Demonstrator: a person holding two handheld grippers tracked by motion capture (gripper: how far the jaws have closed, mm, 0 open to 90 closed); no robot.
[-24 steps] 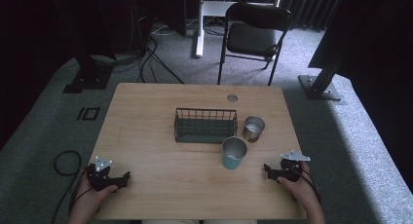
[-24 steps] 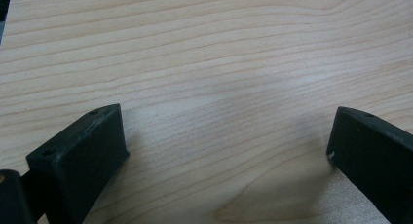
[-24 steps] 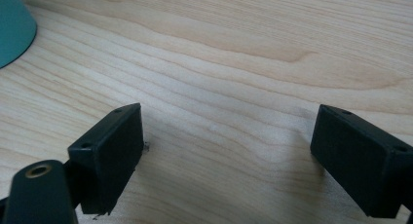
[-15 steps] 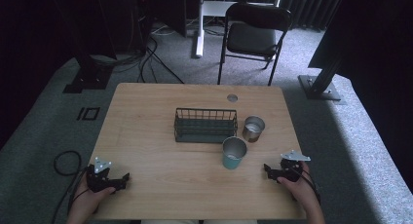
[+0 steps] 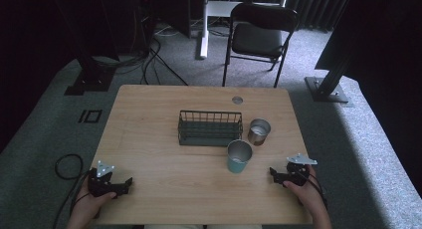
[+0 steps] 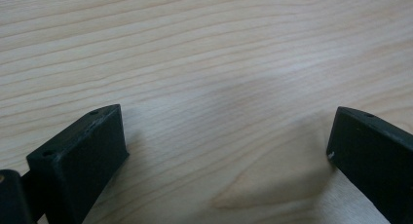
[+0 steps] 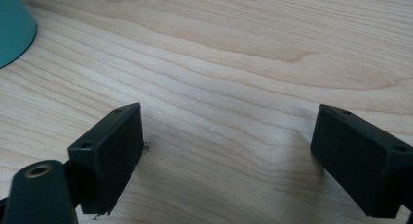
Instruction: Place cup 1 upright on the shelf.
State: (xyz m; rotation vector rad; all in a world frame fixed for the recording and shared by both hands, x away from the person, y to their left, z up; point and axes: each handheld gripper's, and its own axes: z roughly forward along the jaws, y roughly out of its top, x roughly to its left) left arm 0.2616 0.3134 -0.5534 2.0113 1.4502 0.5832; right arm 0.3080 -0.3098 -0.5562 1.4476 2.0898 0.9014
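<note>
At the table's near edge: both grippers rest low on the wooden table [image 5: 164, 114], one at each corner.
Left gripper [image 5: 123, 185]: at about 8 o'clock from the table's middle, held in the left hand [image 5: 92, 201]; jaws spread wide with nothing but bare wood grain between them in the left gripper view [image 6: 226, 131].
Right gripper [image 5: 274, 173]: at about 4 o'clock, held in the right hand [image 5: 308, 191]; jaws likewise released, wide apart over bare wood [image 7: 226, 131].
Teal cup [image 5: 239, 157]: the nearest thing to the right gripper, upright, at its 10 o'clock and apart from it.
Steel cup [image 5: 259, 131]: upright, just beyond the teal cup at its 1 o'clock, beside the wire basket [image 5: 210, 128].
High view alone: basket, both cups whole, a round grommet [image 5: 237, 100] at 12 o'clock, a folding chair [image 5: 259, 35] behind.
Right gripper view: the teal cup's side [image 7: 13, 29] at 10 o'clock, close up.
Writing: none that can be read.
</note>
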